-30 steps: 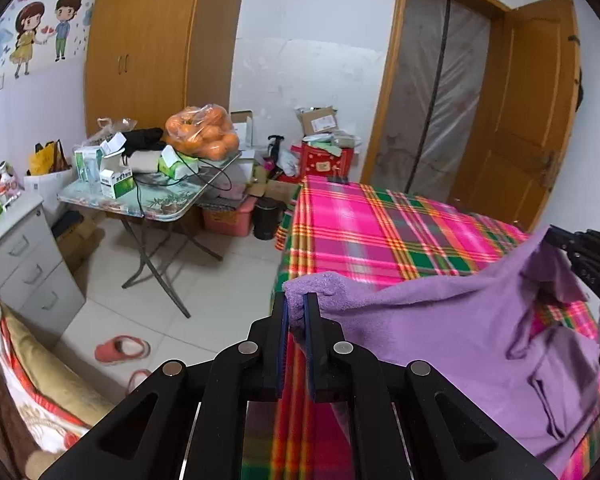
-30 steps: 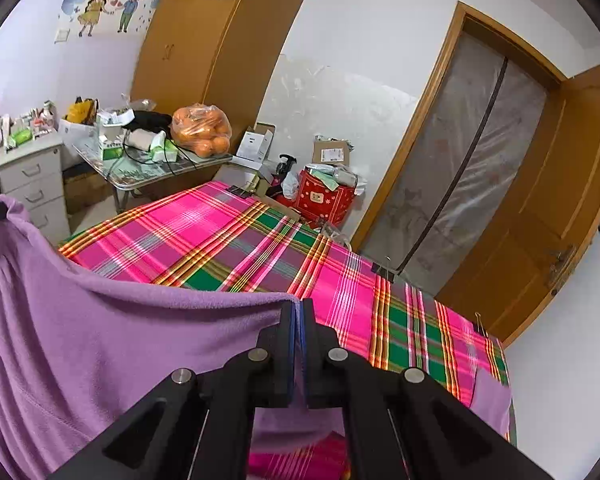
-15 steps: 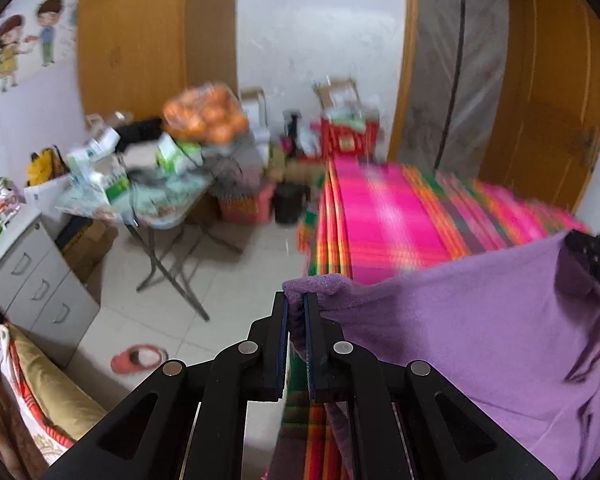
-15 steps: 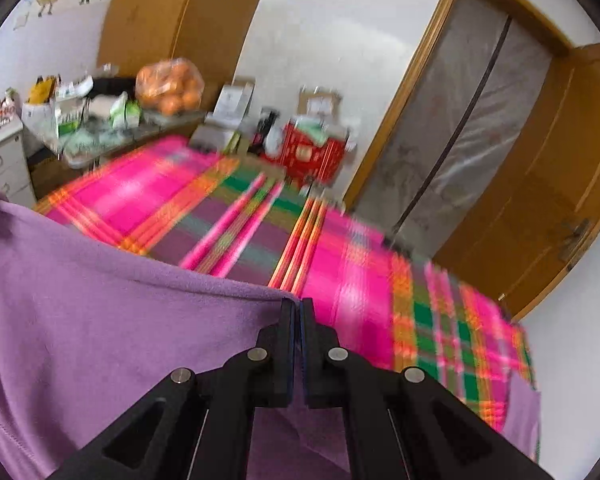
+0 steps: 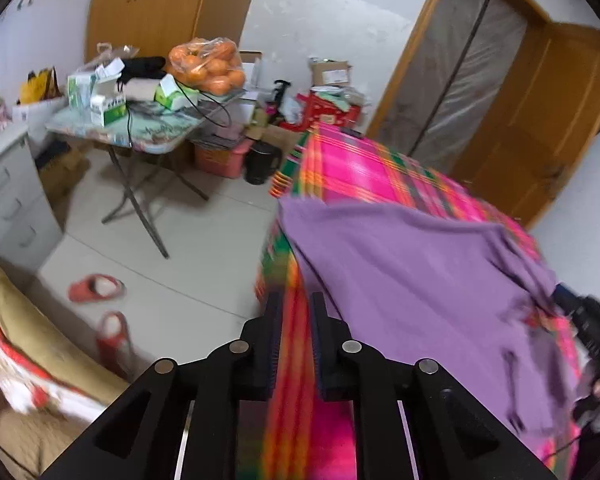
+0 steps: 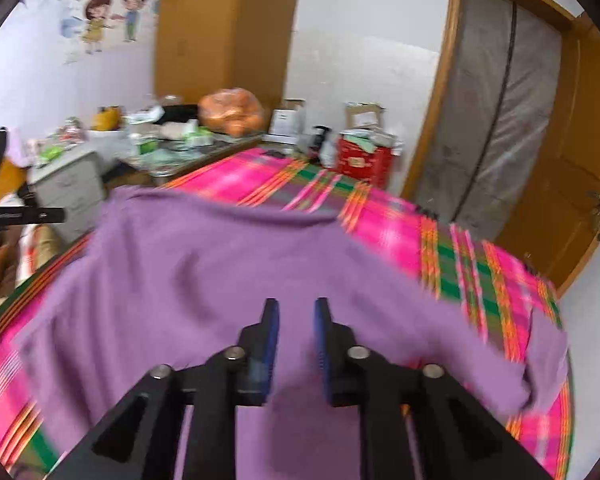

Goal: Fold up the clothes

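Both let go: left gripper and right gripper were clamped on the purple garment's edge a second ago; now jaws are opening, nothing between them. Garment lies spread on the plaid bed, so it looks ready for the first fold. Far off: bag of oranges on the cluttered bench.

My left gripper and right gripper both angle downward, jaws opening, with nothing pinched between the pads of either.
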`<action>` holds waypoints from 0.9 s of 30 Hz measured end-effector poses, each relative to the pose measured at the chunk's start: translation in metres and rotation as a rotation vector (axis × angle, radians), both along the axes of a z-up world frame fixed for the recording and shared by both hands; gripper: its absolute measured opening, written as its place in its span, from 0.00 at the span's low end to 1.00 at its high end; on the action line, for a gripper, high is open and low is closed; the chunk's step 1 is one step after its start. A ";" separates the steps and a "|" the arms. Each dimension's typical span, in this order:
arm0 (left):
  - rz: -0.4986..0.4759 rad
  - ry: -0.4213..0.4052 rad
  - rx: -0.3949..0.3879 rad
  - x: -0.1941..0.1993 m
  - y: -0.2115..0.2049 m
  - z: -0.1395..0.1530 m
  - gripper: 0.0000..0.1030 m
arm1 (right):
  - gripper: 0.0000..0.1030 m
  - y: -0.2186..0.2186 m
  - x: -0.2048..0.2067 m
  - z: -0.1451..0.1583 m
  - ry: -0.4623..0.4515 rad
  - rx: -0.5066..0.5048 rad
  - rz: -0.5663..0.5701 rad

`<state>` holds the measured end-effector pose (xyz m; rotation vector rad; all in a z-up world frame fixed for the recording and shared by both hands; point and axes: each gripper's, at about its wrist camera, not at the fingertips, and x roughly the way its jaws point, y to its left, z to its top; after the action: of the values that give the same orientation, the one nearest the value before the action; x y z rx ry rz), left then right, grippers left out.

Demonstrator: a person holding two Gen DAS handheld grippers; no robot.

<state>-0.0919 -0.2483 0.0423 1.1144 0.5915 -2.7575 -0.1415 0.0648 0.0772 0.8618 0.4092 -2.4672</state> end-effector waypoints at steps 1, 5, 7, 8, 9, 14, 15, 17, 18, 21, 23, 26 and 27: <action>-0.016 0.010 0.022 0.015 0.007 -0.001 0.14 | 0.29 0.004 0.019 -0.003 -0.012 -0.026 0.017; -0.079 0.038 0.099 0.071 0.038 -0.008 0.20 | 0.32 0.013 0.077 -0.012 -0.037 -0.097 0.072; -0.093 0.042 0.110 0.092 0.051 -0.013 0.21 | 0.33 0.013 0.100 -0.018 -0.035 -0.091 0.102; -0.094 0.042 0.133 0.098 0.054 -0.017 0.21 | 0.35 0.013 0.111 -0.021 -0.031 -0.082 0.119; -0.095 0.042 0.157 0.105 0.056 -0.021 0.21 | 0.36 0.011 0.121 -0.025 -0.020 -0.062 0.137; -0.091 0.035 0.240 0.127 0.069 -0.040 0.21 | 0.42 -0.005 0.154 -0.042 0.011 0.049 0.253; -0.092 0.021 0.269 0.125 0.070 -0.044 0.21 | 0.42 -0.007 0.156 -0.045 0.005 0.058 0.264; -0.094 -0.005 0.326 0.121 0.072 -0.053 0.22 | 0.42 -0.011 0.161 -0.050 -0.001 0.072 0.273; -0.082 0.011 0.340 0.121 0.072 -0.054 0.22 | 0.42 -0.012 0.161 -0.051 -0.006 0.075 0.276; -0.078 0.008 0.407 0.118 0.074 -0.056 0.22 | 0.42 -0.009 0.161 -0.050 -0.018 0.064 0.285; -0.078 0.006 0.441 0.114 0.074 -0.059 0.24 | 0.42 -0.008 0.160 -0.051 -0.014 0.094 0.290; -0.039 0.019 0.478 0.108 0.073 -0.061 0.24 | 0.42 -0.005 0.159 -0.053 -0.020 0.122 0.294; -0.029 0.021 0.497 0.106 0.073 -0.062 0.24 | 0.42 -0.004 0.159 -0.054 -0.024 0.124 0.295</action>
<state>0.0145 -0.1756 -0.0202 1.1778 1.3237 -2.7197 0.0174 0.0606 0.0235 0.8147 0.6383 -2.1770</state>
